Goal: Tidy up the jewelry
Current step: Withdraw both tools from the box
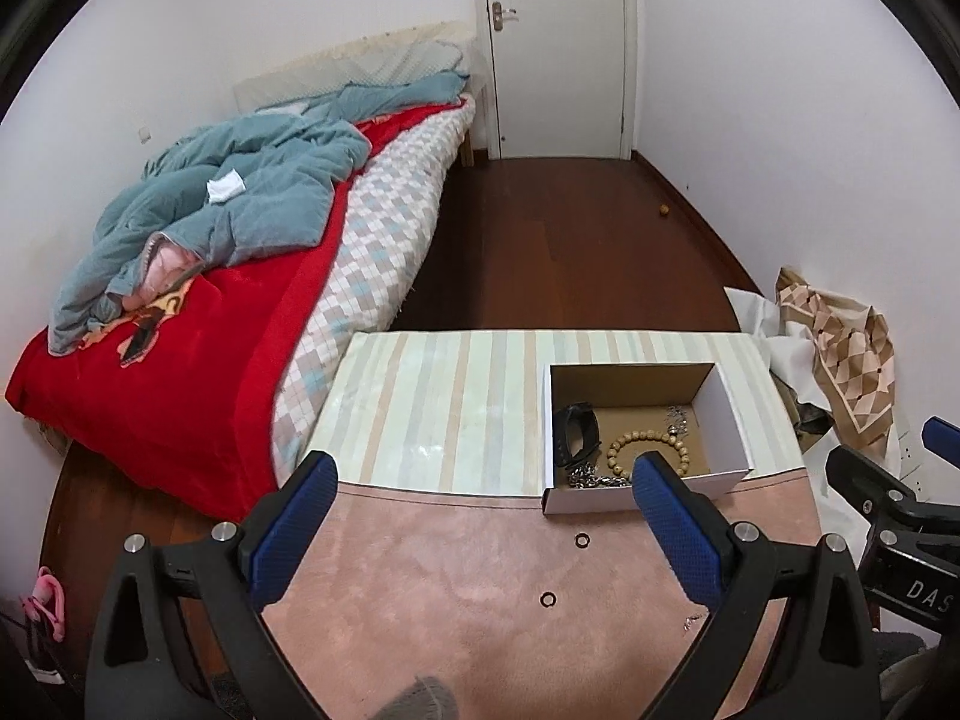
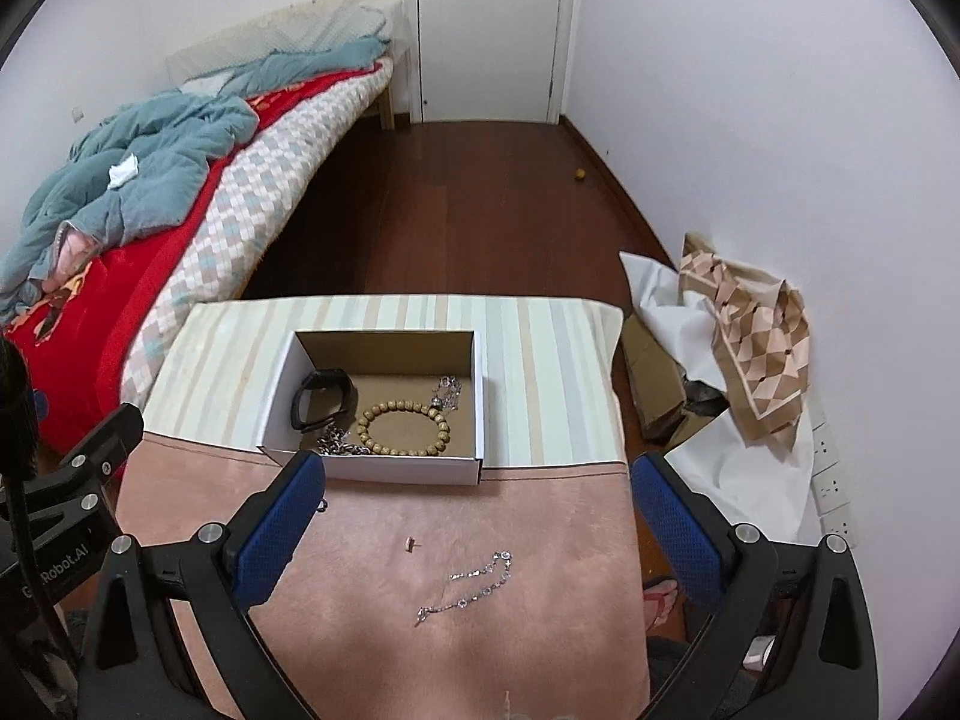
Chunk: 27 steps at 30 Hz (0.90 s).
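Both grippers are hovering above the near end of the table, over a pink mat (image 2: 384,600). The left gripper (image 1: 483,516) is standing with its blue-padded fingers (image 1: 294,531) spread wide apart and nothing between them. The right gripper (image 2: 477,516) is likewise standing wide open and holding nothing.

A white cardboard box (image 2: 384,471) is sitting open on the striped cloth (image 2: 540,360), its near wall touching the edge of the mat. Inside it, a black wristband (image 2: 318,399) is leaning against the left wall, a wooden bead bracelet (image 2: 405,429) is lying flat on the box floor just to the right of it, a heavy silver chain (image 2: 339,444) is bunching in the near left corner, and a fine silver piece (image 2: 447,393) is lying toward the far right corner.

Outside the box, a thin silver bracelet (image 2: 474,582) set with small clear stones is lying stretched diagonally on the mat, directly below the right gripper's opening. A small item (image 2: 410,542), possibly an earring or ring though too small to identify, is lying on the mat between that bracelet and the box. In the left wrist view, two small dark rings (image 1: 581,539) (image 1: 547,599) are lying apart on the mat near the box front.

A bed (image 1: 372,228) with a red blanket (image 1: 198,372) and a teal quilt (image 1: 240,180) is standing beside the table on the left. Patterned paper (image 2: 756,336) is lying crumpled against the right wall.
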Tool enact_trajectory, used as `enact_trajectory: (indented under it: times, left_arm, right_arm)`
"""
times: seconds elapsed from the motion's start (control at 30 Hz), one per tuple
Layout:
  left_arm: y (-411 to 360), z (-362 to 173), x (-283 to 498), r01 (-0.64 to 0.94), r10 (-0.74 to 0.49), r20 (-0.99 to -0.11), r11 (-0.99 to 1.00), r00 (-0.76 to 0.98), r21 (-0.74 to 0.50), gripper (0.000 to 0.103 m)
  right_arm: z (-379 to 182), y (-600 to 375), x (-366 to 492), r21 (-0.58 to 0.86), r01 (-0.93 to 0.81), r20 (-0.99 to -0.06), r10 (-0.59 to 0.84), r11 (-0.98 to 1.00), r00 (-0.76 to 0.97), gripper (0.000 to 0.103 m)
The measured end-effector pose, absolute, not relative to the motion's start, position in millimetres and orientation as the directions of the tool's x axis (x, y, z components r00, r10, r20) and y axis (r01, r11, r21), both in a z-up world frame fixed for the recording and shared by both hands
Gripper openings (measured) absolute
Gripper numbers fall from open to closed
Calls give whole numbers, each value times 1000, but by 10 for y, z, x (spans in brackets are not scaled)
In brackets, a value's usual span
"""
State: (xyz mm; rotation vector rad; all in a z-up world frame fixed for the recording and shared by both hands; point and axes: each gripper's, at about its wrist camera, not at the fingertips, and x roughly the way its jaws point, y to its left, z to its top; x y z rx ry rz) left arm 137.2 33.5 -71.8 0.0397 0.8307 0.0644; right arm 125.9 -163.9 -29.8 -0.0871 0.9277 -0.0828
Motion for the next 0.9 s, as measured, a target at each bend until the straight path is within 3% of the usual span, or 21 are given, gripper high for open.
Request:
enact_trajectory:
  times: [0.57, 0.77, 0.9]
  left_arm:
    - [498, -587, 904, -110, 104, -734, 993, 671, 40, 100]
    - [571, -1054, 925, -169, 180, -771, 981, 611, 95, 100]
    - [614, -1429, 997, -182, 203, -805, 976, 558, 120, 100]
  right_arm:
    - [20, -1663, 694, -48, 43, -762, -65, 998, 644, 103]
    - [-462, -1990, 727, -13, 99, -817, -68, 995, 572, 103]
    - [-1088, -2306, 820, 26, 159, -870, -56, 987, 490, 103]
